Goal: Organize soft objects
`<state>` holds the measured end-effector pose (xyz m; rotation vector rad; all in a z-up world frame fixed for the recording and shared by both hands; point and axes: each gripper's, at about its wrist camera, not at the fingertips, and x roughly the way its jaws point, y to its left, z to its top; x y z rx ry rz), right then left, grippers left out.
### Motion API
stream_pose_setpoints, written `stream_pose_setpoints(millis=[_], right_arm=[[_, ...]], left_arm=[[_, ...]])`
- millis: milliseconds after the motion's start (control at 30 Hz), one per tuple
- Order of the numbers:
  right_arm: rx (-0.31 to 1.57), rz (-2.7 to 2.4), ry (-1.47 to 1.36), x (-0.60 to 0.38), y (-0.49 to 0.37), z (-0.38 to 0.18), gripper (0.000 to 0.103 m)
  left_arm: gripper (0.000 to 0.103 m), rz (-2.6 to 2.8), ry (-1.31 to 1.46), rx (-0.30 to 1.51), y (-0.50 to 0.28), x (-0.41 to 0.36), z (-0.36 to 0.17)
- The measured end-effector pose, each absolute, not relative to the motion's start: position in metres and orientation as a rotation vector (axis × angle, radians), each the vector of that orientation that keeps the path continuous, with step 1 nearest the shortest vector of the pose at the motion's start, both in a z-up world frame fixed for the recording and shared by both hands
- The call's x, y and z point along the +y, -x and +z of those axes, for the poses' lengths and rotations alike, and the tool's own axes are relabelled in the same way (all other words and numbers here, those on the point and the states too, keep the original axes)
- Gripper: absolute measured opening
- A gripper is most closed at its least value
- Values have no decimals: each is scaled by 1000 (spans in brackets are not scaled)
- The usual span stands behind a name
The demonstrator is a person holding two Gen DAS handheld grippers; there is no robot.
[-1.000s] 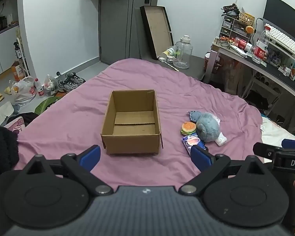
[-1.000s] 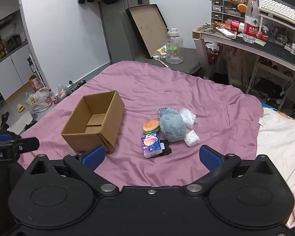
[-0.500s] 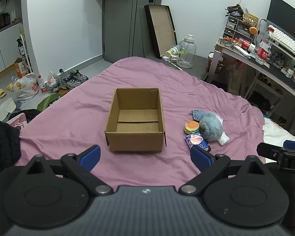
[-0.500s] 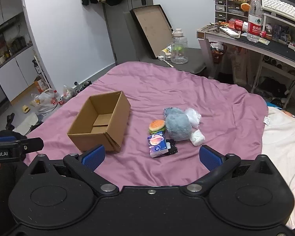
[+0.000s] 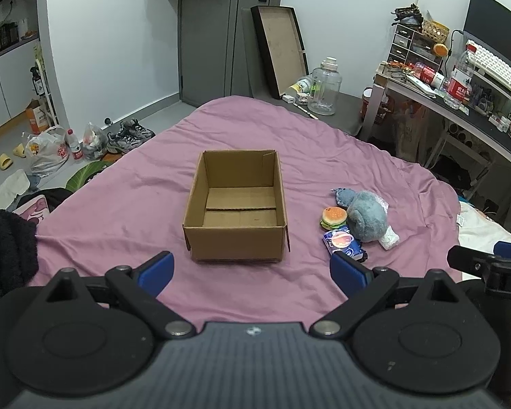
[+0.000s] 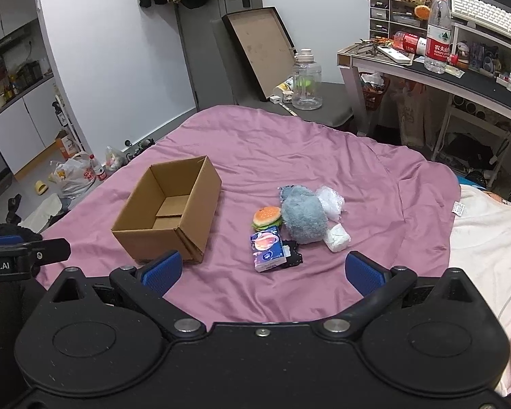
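Two grippers sit low in my views, both above the near edge of the purple bedspread. My left gripper has its blue pads spread wide with nothing between them; the cardboard box lies just beyond them, open side up, its floor bare as far as I can see. My right gripper is likewise spread wide and holds nothing; in the left view only its dark tip and a cut-off label show at the right edge.

Soft objects lie in a tight cluster to the right of the box, apart from it: a grey-blue plush toy, a burger-shaped squishy touching its left side, a blue tissue pack just in front of the burger, a small white bundle at the plush's near right, and crinkled clear plastic behind it. A small dark item beside the tissue pack is partly covered, and I cannot tell what it is. In the left view my right-hand pad hides part of the tissue pack. The plush's form is hard to read; I see no face from either camera.

A black sleeve fills the left edge of the left view
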<state>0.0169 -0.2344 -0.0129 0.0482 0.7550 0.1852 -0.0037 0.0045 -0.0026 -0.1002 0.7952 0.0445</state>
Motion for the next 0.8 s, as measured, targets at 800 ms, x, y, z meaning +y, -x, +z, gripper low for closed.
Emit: stream_pose_setpoints(millis=[800], right_arm=[[759,186,-45,-237,-18,-14,103]], left_arm=[[97,49,89,806,1,6,-1]])
